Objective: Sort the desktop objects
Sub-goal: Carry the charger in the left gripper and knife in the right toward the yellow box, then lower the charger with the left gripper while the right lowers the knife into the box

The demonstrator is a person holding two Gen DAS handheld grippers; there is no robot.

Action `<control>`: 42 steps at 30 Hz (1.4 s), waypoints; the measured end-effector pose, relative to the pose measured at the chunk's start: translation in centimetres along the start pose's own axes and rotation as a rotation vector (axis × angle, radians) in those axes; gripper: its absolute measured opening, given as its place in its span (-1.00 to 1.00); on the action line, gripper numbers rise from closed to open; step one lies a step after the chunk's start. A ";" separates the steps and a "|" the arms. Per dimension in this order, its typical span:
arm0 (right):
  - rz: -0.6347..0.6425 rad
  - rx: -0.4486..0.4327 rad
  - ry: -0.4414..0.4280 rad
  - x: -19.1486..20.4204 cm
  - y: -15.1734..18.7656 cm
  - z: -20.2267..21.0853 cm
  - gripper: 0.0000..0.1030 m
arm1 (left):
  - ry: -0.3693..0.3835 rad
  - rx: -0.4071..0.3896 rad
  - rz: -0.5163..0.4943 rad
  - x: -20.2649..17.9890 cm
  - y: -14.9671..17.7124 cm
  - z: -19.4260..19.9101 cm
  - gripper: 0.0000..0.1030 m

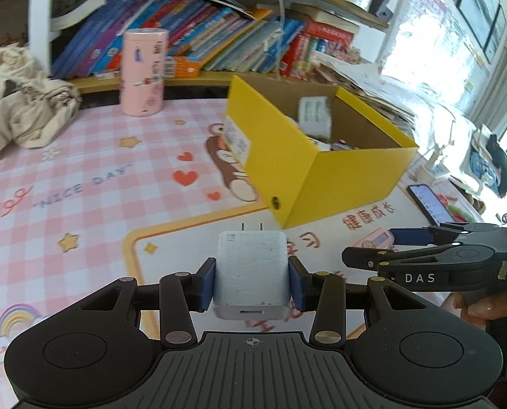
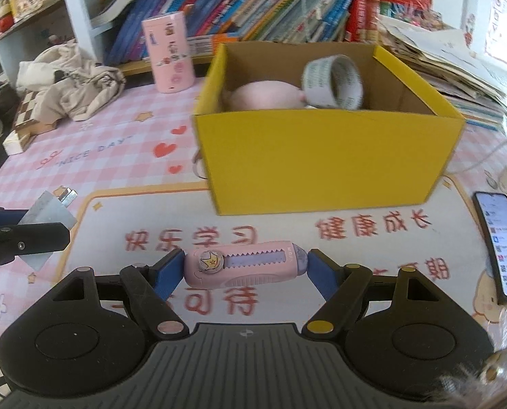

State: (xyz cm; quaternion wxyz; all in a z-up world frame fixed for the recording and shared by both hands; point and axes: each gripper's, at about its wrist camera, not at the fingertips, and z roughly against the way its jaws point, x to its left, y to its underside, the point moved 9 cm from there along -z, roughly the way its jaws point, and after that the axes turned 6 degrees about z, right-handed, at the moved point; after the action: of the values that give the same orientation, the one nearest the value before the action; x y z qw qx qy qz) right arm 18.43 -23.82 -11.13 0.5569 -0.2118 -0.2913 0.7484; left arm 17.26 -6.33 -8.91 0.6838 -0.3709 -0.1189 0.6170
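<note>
My left gripper (image 1: 251, 281) is shut on a white plug charger (image 1: 251, 269), prongs pointing forward, held above the desk mat. It also shows in the right wrist view (image 2: 47, 218) at the left edge. My right gripper (image 2: 246, 266) is shut on a pink utility knife (image 2: 244, 266) held sideways by its ends. The right gripper shows in the left wrist view (image 1: 413, 242) at the right. An open yellow box (image 1: 321, 170) (image 2: 328, 156) stands ahead of both; it holds a roll of tape (image 2: 333, 81) and a pink soft object (image 2: 263, 97).
A pink cylinder container (image 1: 144, 71) (image 2: 169, 58) stands at the back by a shelf of books (image 2: 253, 6). Crumpled beige cloth (image 1: 21, 102) lies back left. A lit phone (image 2: 500, 245) lies on the mat at the right. A paper stack (image 2: 441, 61) sits back right.
</note>
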 end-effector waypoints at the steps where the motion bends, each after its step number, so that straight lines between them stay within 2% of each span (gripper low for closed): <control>1: -0.004 0.001 0.003 -0.5 0.1 0.1 0.48 | 0.005 0.004 -0.007 -0.5 -0.1 -0.3 -0.19; 13: -0.045 0.004 0.035 -6.0 0.8 0.9 0.48 | 0.073 0.023 -0.083 -6.9 -1.6 -3.2 -0.19; 20: -0.038 -0.037 0.020 -8.3 -0.6 1.8 0.48 | 0.097 0.027 -0.100 -9.7 -2.3 -4.8 -0.19; 28: -0.029 -0.085 0.003 -10.9 -2.2 2.8 0.48 | 0.110 -0.039 -0.102 -12.5 -5.0 -4.9 -0.19; 36: 0.026 -0.195 -0.047 -12.7 -6.5 3.6 0.48 | 0.053 -0.111 -0.107 -13.8 -8.5 -5.2 -0.19; 42: 0.104 -0.238 -0.081 -13.5 -9.6 2.0 0.48 | -0.017 -0.132 -0.084 -13.2 -10.6 -6.5 -0.19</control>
State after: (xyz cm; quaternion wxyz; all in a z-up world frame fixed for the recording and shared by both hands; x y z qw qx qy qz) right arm 27.95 -35.16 -3.30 0.4762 -0.2607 -0.3891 0.7442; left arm 26.49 -20.54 -2.64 0.6821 -0.4046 -0.1806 0.5817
